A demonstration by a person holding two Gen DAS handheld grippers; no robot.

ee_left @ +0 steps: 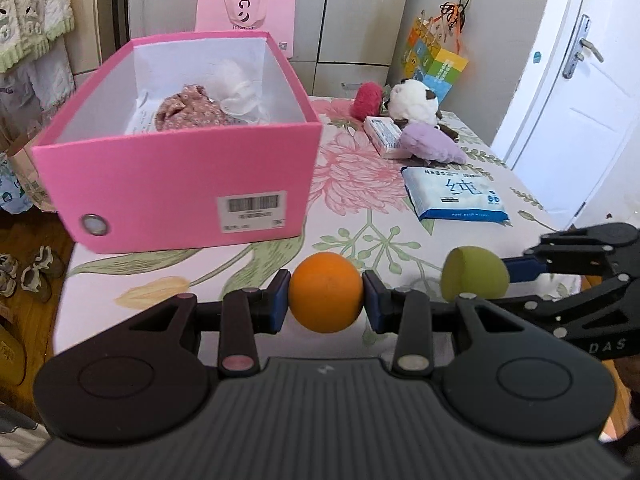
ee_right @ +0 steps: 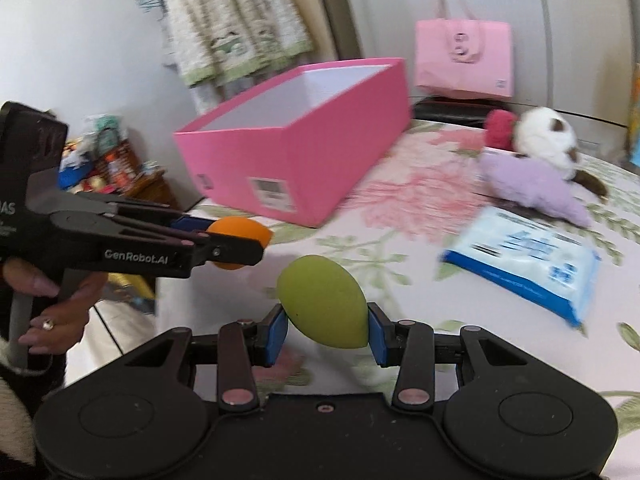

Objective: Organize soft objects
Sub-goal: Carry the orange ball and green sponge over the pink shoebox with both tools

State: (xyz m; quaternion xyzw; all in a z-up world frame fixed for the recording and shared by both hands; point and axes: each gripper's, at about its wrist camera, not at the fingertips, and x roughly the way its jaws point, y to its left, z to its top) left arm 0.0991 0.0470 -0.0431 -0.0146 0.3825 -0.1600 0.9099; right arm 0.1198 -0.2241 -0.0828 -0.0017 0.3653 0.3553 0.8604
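Note:
My left gripper (ee_left: 326,294) is shut on an orange soft ball (ee_left: 326,292), held above the flowered table in front of the pink box (ee_left: 176,184). The box holds a floral cloth (ee_left: 188,110) and a white soft item (ee_left: 238,84). My right gripper (ee_right: 327,326) is shut on a green egg-shaped sponge (ee_right: 324,304); it shows at the right of the left wrist view (ee_left: 474,274). The left gripper with the orange ball (ee_right: 240,232) is to the left in the right wrist view. The pink box (ee_right: 296,152) stands beyond.
A wipes pack (ee_left: 456,196), a purple plush (ee_left: 430,140), a white panda plush (ee_left: 414,102), a red plush (ee_left: 366,98) and a small white box (ee_left: 384,132) lie at the table's right. A pink bag (ee_left: 246,16) stands behind the box. Shoes lie on the floor at left (ee_left: 36,272).

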